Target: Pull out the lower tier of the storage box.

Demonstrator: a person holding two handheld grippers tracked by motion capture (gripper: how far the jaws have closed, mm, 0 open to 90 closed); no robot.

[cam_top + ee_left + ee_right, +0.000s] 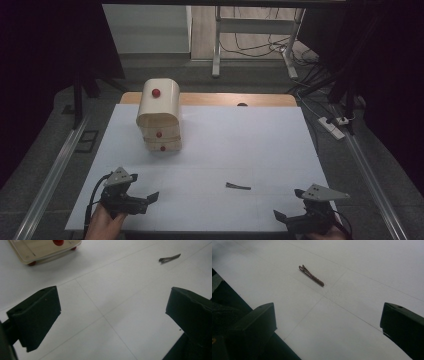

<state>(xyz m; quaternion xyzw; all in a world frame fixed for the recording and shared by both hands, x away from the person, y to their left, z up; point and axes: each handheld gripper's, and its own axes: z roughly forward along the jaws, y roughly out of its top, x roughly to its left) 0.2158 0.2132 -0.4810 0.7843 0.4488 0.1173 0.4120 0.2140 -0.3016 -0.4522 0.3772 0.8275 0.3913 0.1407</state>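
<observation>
My left gripper point(142, 199) and right gripper point(292, 212) rest at the near edge of the white table point(260, 140), both with jaws spread wide and empty. The hair clip point(238, 186) lies flat between them, well apart from each. A cream drawer box point(159, 115) with red knobs stands farther back, left.

A white table surface point(250, 145) crossed by faint grey seam lines. On it lies a dark hair clip point(238, 186) — grey in the left gripper view, brownish-red in the right gripper view. A cream drawer box point(159, 115) carries bright red round knobs. Both the left gripper point(131, 199) and right gripper point(305, 212) are black — each topped by a pale grey plate dotted with small dark holes.
</observation>
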